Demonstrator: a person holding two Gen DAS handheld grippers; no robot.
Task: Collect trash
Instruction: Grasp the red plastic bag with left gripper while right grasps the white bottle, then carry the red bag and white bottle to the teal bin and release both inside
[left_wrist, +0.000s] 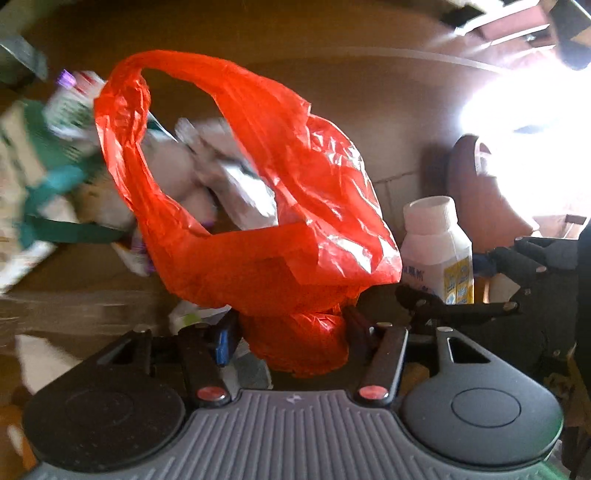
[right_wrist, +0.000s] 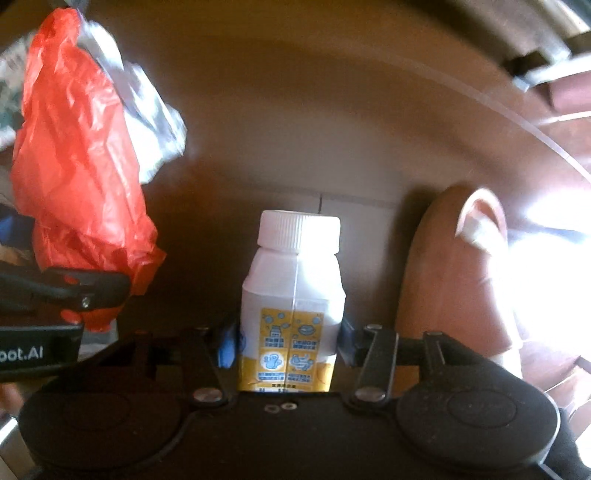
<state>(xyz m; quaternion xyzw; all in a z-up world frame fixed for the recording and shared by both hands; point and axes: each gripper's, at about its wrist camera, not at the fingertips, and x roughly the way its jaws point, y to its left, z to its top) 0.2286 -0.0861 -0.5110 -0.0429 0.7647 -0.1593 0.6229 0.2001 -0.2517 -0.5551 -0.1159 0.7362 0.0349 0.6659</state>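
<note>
My left gripper (left_wrist: 291, 332) is shut on a red plastic bag (left_wrist: 258, 206), which hangs open with crumpled silver and white wrappers (left_wrist: 236, 177) at its mouth. The bag also shows at the left of the right wrist view (right_wrist: 74, 158). My right gripper (right_wrist: 288, 343) is shut on a white bottle (right_wrist: 295, 295) with a ribbed white cap and a yellow label, held upright. The bottle also shows in the left wrist view (left_wrist: 436, 251), just right of the bag, with the right gripper's fingers (left_wrist: 532, 254) around it.
A brown table (right_wrist: 332, 110) lies under both grippers. Blurred green and white packaging (left_wrist: 48, 158) and white scraps (left_wrist: 40, 362) lie at the left. A brown rounded chair back (right_wrist: 454, 266) stands at the right, by bright glare.
</note>
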